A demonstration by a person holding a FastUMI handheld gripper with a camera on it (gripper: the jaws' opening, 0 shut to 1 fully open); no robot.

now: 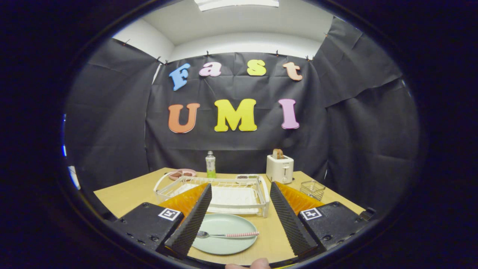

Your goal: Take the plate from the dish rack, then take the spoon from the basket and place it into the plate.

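Round plate (pixel 224 233) between splayed claw (pixel 239 235) fingers

coded squares (pixel 170 214) on spread tool (pixel 240 185), no legible text

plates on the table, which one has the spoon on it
The pale green plate between the open gripper fingers, in front of the dish rack; the spoon lies across it. The pink plate beyond the rack holds food instead.

Black-draped booth walls (pixel 112 123), wooden table (pixel 127 194), perhaps a ceiling light (pixel 237 3) overhead
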